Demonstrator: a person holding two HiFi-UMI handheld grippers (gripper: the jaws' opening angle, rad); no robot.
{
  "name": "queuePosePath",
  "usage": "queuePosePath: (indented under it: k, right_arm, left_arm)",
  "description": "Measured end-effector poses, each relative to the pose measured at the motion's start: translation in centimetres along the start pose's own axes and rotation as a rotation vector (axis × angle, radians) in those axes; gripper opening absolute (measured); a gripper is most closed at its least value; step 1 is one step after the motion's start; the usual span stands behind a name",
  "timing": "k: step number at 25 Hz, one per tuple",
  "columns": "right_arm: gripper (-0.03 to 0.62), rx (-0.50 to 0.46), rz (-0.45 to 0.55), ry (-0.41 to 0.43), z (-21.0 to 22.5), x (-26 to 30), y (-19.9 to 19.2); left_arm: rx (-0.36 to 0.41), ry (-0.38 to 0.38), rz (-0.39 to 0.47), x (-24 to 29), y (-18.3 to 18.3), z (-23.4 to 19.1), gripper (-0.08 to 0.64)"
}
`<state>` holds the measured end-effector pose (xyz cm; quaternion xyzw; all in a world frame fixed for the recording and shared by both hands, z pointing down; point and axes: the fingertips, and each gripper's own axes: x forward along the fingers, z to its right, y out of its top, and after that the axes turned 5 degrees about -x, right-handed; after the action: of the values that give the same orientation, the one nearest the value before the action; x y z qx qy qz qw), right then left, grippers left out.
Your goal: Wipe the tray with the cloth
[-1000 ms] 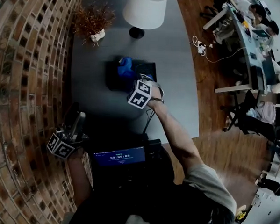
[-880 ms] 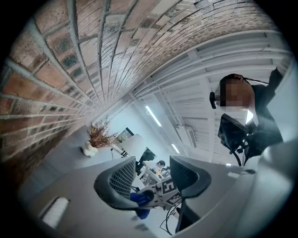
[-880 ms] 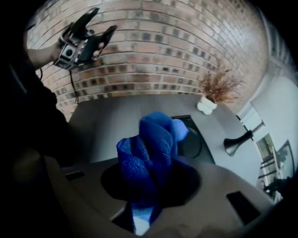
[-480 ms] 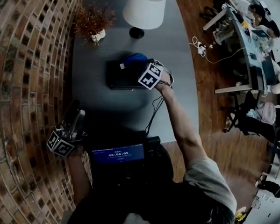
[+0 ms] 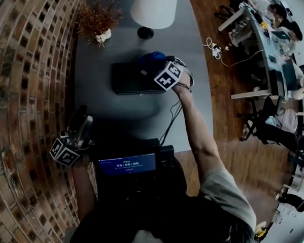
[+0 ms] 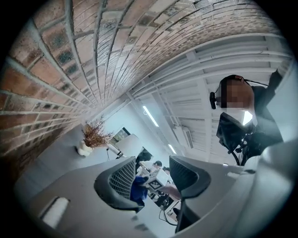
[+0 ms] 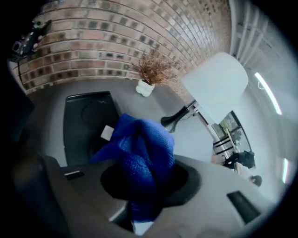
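The black tray [image 5: 126, 81] lies flat on the grey table [image 5: 142, 115], and it also shows in the right gripper view as the black tray [image 7: 84, 123], left of the jaws. My right gripper [image 5: 156, 64] is shut on the bunched blue cloth [image 5: 151, 57] at the tray's far right corner. Between those pads the blue cloth [image 7: 139, 148] bulges, with a white label on it; my right gripper [image 7: 144, 179] points down at the table. My left gripper [image 5: 84, 119] stays by the brick wall, away from the tray. Its jaws [image 6: 151, 179] stand slightly apart with nothing between them.
A white lamp [image 5: 154, 9] and a dried plant in a white pot [image 5: 99, 21] stand beyond the tray. A brick wall [image 5: 21, 86] bounds the table's left side. A screen device [image 5: 127, 165] sits at the near edge, with a cable [image 5: 170, 122] beside it.
My right gripper has carried the cloth from the tray's middle to its far right corner. The left gripper has not moved.
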<state>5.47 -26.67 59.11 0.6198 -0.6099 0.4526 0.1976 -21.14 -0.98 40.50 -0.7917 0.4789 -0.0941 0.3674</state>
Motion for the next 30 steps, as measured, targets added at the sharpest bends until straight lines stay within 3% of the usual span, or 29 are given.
queuePosePath:
  k: [4,10,12,15,17,18,20,22,24,25,28,30]
  right_arm:
    - [0.112,-0.062,-0.008,0.054,-1.0,1.9,-1.0]
    - [0.110,-0.230,-0.042,0.118,-8.5,-3.1,-2.8]
    - [0.110,-0.240,-0.029,0.180,-11.8,-5.1,-4.1]
    - [0.110,-0.236,-0.068,0.348,-16.8,-7.3,-8.6]
    - [0.112,-0.162,-0.104,0.401,-17.8,-8.0,-12.2]
    - [0.112,-0.100,-0.117,0.382,-16.9,-8.1,-13.8]
    - [0.112,0.001,-0.139,0.252,-12.7,-8.2,-16.4]
    - [0.112,0.034,-0.140,0.072,-7.4,-7.9,-17.5]
    - [0.112,0.031,-0.091,-0.018,-4.6,-6.3,-16.5]
    - [0.112,0.021,-0.056,-0.010,-4.5,-5.1,-15.3]
    - [0.112,-0.052,0.051,0.122,-7.1,-1.0,-11.2]
    - [0.112,-0.049,0.090,0.126,-6.4,1.4,-9.7]
  left_arm:
    - [0.008,-0.005,0.000,0.2,0.0,0.5,0.223]
    - [-0.013,0.021,-0.030,-0.3,-1.0,-0.7,0.222]
    - [-0.025,0.017,-0.054,0.1,-1.9,-0.9,0.222]
    - [-0.043,-0.002,-0.104,1.2,-3.7,-1.1,0.223]
    - [-0.052,-0.003,-0.147,1.8,-5.0,-1.5,0.222]
    - [-0.054,0.000,-0.170,2.2,-5.7,-1.9,0.224]
    - [-0.051,0.006,-0.216,3.5,-7.1,-3.0,0.224]
    - [-0.044,0.020,-0.255,5.2,-8.5,-4.5,0.224]
    - [-0.034,0.053,-0.284,6.9,-9.6,-6.4,0.224]
    - [-0.022,0.078,-0.299,7.7,-10.1,-7.4,0.224]
    - [0.055,0.176,-0.361,9.4,-11.5,-10.8,0.235]
    - [0.115,0.240,-0.409,10.0,-12.3,-12.9,0.246]
